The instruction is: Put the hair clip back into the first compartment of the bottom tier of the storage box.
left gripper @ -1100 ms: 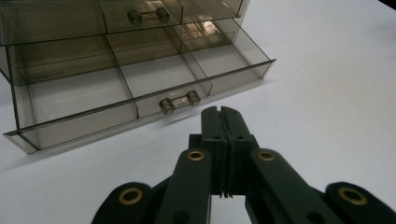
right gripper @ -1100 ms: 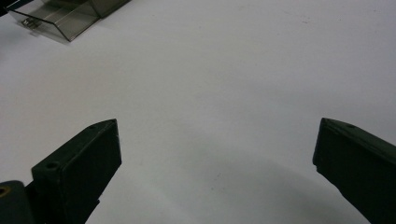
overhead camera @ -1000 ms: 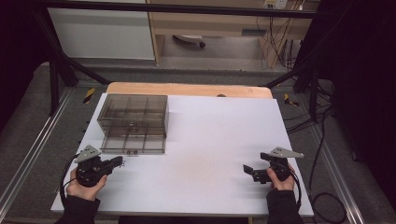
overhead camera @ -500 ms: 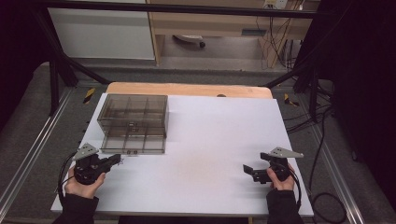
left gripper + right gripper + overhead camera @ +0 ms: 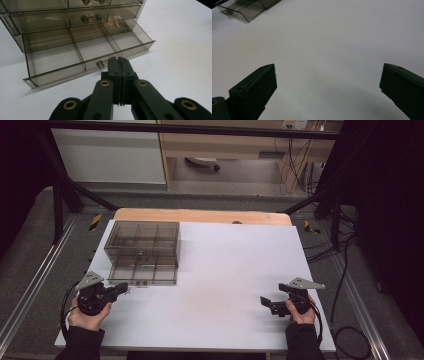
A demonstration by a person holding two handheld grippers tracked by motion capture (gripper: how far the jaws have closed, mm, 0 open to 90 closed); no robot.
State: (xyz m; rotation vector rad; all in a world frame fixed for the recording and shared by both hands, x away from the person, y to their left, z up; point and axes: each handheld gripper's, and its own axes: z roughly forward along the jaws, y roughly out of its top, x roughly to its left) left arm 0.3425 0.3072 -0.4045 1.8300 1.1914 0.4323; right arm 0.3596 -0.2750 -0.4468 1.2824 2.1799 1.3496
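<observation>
A smoky clear drawer cabinet stands at the table's back left, its bottom drawer pulled out and divided into empty compartments. My left gripper sits just in front of that drawer, jaws shut. In the left gripper view its tips lie right beside the drawer's small metal knob, with nothing seen between them. A second knob shows on the drawer above. My right gripper rests near the front right of the table, open wide over bare white surface.
The white tabletop spreads between the two grippers. A wooden board edge runs along the back. Metal frame rails and cables lie off the right side. The open drawer's corner appears far off in the right gripper view.
My left gripper has drifted slightly left and back from the drawer front. The right gripper and the drawer stand as before.
</observation>
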